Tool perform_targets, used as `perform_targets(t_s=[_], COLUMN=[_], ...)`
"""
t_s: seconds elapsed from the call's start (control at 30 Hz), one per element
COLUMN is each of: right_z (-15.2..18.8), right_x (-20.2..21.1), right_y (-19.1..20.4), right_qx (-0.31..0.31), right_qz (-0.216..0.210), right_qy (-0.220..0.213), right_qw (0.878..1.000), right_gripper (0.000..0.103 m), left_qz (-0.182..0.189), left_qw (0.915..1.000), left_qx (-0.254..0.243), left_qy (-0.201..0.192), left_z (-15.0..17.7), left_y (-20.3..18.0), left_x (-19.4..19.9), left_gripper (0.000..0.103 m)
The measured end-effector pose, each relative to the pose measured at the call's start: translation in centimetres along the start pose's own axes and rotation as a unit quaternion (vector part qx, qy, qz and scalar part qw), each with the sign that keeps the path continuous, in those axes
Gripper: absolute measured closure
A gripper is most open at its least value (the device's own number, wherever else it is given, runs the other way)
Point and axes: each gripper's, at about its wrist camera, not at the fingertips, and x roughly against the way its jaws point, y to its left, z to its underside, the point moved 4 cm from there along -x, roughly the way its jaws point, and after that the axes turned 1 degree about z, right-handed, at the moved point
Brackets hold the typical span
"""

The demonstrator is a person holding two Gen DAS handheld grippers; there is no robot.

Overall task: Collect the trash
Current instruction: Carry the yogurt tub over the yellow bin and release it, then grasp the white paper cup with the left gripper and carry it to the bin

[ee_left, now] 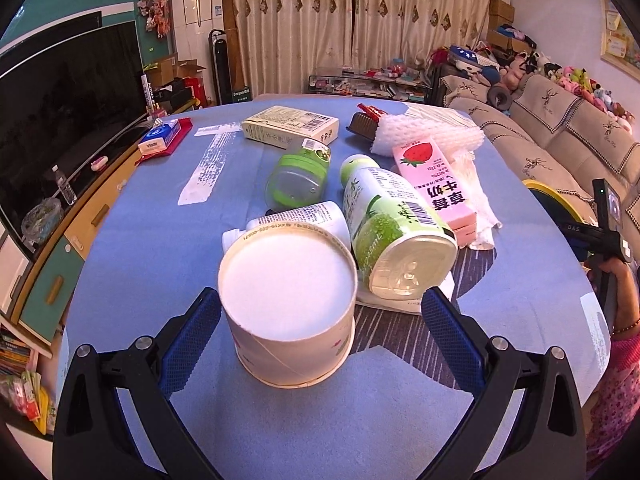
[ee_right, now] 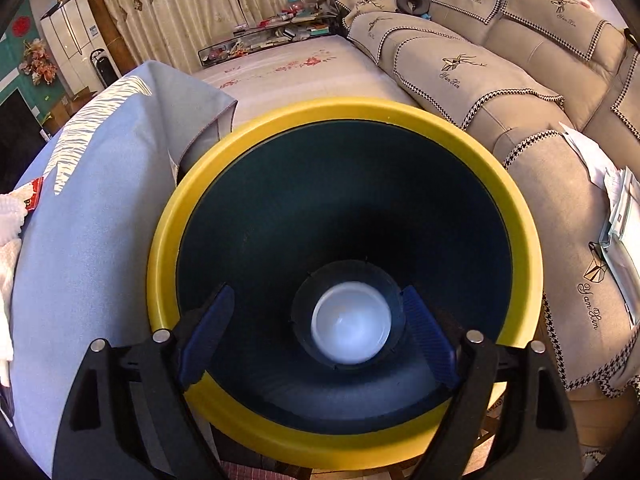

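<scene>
Paper cup [ee_left: 288, 304] sits upside down on the blue tablecloth [ee_left: 160, 220], squarely between the spread fingers of your left gripper [ee_left: 320, 332], which hold nothing. It looks light and thin-walled, so it will likely crush or skid if you squeeze hard; close gently on the stiffer band near the upturned base rim. Just behind it lie a green-label bottle [ee_left: 392, 224], a white tube [ee_left: 304, 216] and a pink strawberry milk carton [ee_left: 436, 184], close enough to be nudged. Your right gripper [ee_right: 320, 336], fingers apart and empty, hangs over the yellow-rimmed bin [ee_right: 168, 240] beside the table; 1 white cup [ee_right: 352, 328] lies at its bottom.
</scene>
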Motion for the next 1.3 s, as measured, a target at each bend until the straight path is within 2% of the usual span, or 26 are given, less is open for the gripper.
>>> perform_targets(t_s=[0.07, 0.27, 0.43, 0.63, 0.87, 0.97, 1.13, 1.3], right_z=[0.1, 0.3, 0.6, 1.1, 2.1, 2.5, 3.1, 3.6], right_x=[0.4, 1.6, 2.6, 3.8, 5.6, 7.0, 9.9, 12.9], right_y=[0.0, 0.4, 0.5, 0.6, 0.2, -0.1, -0.9, -2.6], right_qx=[-0.001, 0.000, 0.000, 0.001, 0.000, 0.002, 0.004, -0.003], right_qz=[-0.003, -0.011, -0.020, -0.025, -0.023, -0.019, -0.011, 0.004], right_qy=[-0.003, -0.010, -0.016, -0.025, -0.040, -0.053, -0.084, -0.118], right_qw=[1.000, 1.000, 1.000, 0.999, 0.999, 0.998, 0.996, 0.993], right_gripper=[0.021, 0.021, 0.021, 0.021, 0.021, 0.021, 0.020, 0.018], left_qz=[0.000, 0.007, 0.013, 0.013, 0.020, 0.032, 0.073, 0.122], left_qw=[1.0000, 0.9999, 0.9996, 0.9997, 0.9995, 0.9983, 0.9940, 0.9846], left_qx=[0.001, 0.016, 0.023, 0.022, 0.000, -0.018, -0.051, -0.104], left_qy=[0.000, 0.003, -0.002, -0.002, -0.026, -0.046, -0.064, -0.070], left_z=[-0.1, -0.1, 0.0, 0.2, -0.4, -1.1, -3.0, -5.7], left_y=[0.3, 1.4, 2.0, 2.7, 2.1, 0.7, -2.8, -8.7], left_x=[-0.3, -1.0, -0.8, 0.4, 4.7, 6.4, 7.7, 7.1], left_gripper=[0.005, 0.021, 0.039, 0.042, 0.043, 0.043, 0.042, 0.042])
